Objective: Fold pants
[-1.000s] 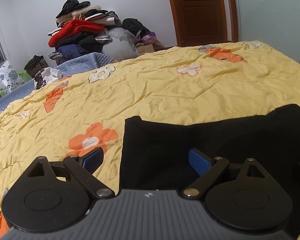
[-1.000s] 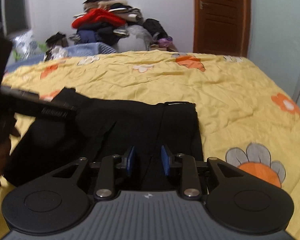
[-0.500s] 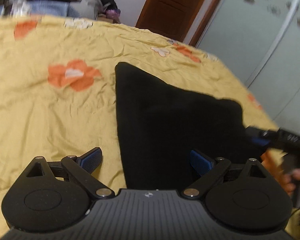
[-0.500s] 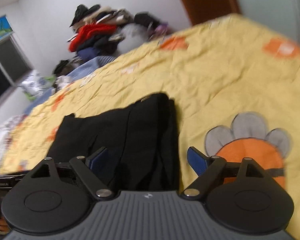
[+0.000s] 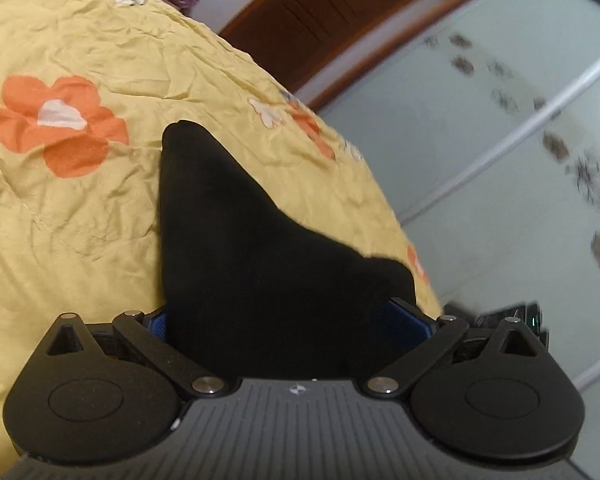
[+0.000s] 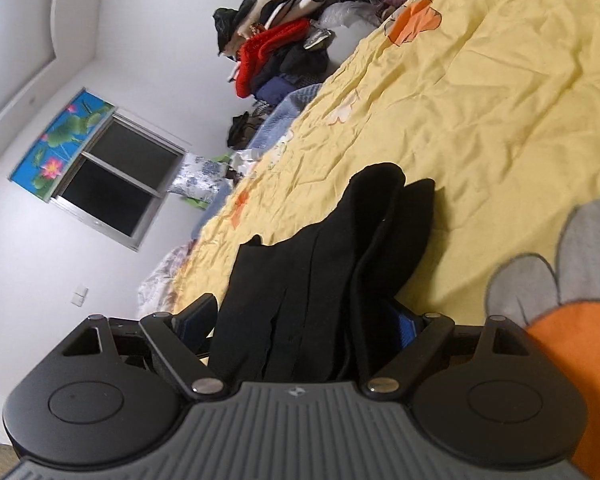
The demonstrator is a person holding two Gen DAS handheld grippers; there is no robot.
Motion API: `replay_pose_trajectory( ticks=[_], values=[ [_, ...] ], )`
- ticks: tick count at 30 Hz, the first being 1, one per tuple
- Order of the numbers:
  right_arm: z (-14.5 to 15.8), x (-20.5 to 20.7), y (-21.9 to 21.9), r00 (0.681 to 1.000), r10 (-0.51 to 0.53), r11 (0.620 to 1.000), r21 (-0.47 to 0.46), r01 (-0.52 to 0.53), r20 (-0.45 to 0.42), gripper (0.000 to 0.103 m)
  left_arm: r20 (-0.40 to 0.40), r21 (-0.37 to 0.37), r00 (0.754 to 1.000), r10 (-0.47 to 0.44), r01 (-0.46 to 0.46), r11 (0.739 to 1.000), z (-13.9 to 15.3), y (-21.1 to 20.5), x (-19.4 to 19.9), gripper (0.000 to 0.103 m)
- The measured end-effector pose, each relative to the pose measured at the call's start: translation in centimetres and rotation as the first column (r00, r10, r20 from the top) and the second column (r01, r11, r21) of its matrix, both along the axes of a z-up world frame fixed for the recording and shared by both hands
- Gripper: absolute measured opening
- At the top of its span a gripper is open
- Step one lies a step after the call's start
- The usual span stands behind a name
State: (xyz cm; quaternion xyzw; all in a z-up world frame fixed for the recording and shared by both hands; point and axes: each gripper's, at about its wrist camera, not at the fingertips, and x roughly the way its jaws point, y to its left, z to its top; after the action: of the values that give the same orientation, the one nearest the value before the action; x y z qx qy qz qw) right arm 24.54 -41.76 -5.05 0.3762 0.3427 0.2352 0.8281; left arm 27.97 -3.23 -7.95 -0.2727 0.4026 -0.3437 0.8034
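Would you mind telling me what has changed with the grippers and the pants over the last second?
The right gripper, nearly shut a second ago, has opened wide, and both views have rolled and closed in on the black pants. The left gripper stays wide open, and the cloth now lies between both grippers' fingers. The pants still lie on the yellow floral quilt.

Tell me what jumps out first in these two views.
The black pants lie on the yellow flowered bedspread, running in between the wide-open fingers of both the left gripper and the right gripper. Beyond the bed's far end, a heap of clothes with a red garment is piled against the white wall.
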Motion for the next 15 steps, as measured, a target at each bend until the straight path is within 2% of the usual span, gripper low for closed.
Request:
replay_pose_trajectory(
  ticks=[1, 2, 3, 4, 5, 8, 11, 15],
  values=[
    [0.2, 0.1, 0.9, 1.000, 0.003, 0.999, -0.052, -0.003, -0.002, 0.082, -0.007, 0.010, 1.000, 0.008, -0.008, 1.000, 0.1, -0.3, 0.1, 0.091],
    [0.4, 0.3, 2.1, 1.000, 0.000, 0.993, -0.118, 0.000, -0.008, 0.073, -0.013, 0.031, 1.000, 0.012, -0.012, 0.999, 0.2, -0.4, 0.1, 0.074],
    [0.5, 0.4, 2.9, 1.000, -0.018, 0.985, -0.174, 0.014, -0.022, 0.045, -0.015, 0.079, 1.000, 0.024, -0.022, 0.997, 0.3, -0.6, 0.0, 0.061],
    [0.4, 0.4, 3.1, 0.999, -0.035, 0.981, -0.192, 0.027, -0.036, 0.033, -0.017, 0.125, 0.999, 0.037, -0.035, 0.992, 0.4, -0.5, -0.1, 0.038],
    [0.4, 0.2, 3.3, 0.998, -0.047, 0.981, -0.188, 0.040, -0.030, 0.033, -0.026, 0.146, 0.999, 0.044, -0.040, 0.989, 0.4, -0.2, 0.0, 0.027],
    [0.8, -0.7, 4.0, 0.997, -0.076, 0.977, -0.203, 0.071, -0.018, 0.029, -0.055, 0.088, 0.997, 0.058, -0.053, 0.995, 0.3, 1.0, -0.1, 0.018],
    [2.2, -1.6, 5.3, 0.997, -0.079, 0.977, -0.200, 0.078, 0.003, 0.027, 0.011, 0.143, 0.998, 0.069, -0.070, 0.987, 1.7, 0.6, -1.2, 0.016],
    [4.7, -2.1, 6.4, 0.998, -0.024, 0.994, -0.107, 0.029, 0.056, 0.027, 0.108, 0.159, 0.989, 0.097, -0.113, 0.981, 4.7, 2.2, -3.1, 0.015]
  ],
)
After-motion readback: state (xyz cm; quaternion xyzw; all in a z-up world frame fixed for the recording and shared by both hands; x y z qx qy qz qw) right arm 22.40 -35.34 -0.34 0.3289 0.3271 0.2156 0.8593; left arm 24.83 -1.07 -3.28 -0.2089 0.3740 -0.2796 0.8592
